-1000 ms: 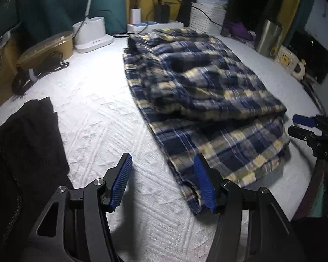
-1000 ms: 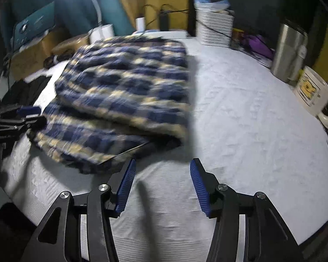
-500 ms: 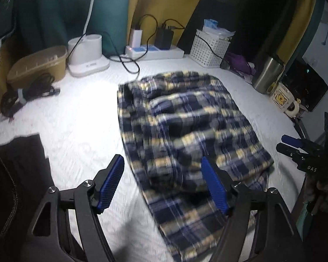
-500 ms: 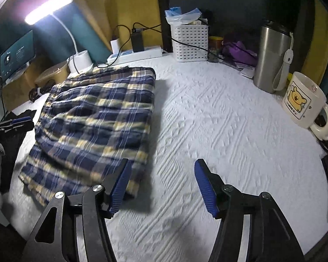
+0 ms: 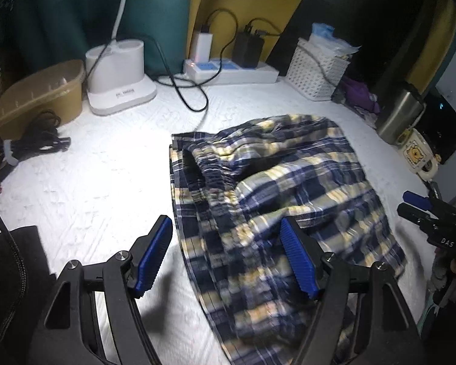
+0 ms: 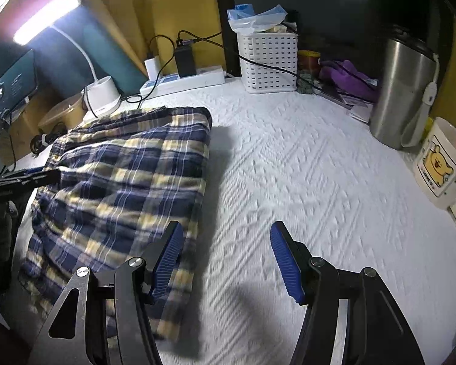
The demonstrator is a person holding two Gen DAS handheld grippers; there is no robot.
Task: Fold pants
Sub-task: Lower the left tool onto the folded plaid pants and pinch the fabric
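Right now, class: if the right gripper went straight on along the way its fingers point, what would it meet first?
Most likely the bare white textured cover: the right gripper aims down at it, fingers open and empty. The plaid pants lie just left of that line, though depth is hard to judge.

Left wrist view angled down across white bedcover (image 5: pixel 100 176) from near edge, plaid pants (image 5: pixel 282 200) close ahead, right wrist view angled down likewise, pants (image 6: pixel 121 176) at left, both sharing pants, power strip (image 5: pixel 231 71), white basket (image 6: pixel 269 60).
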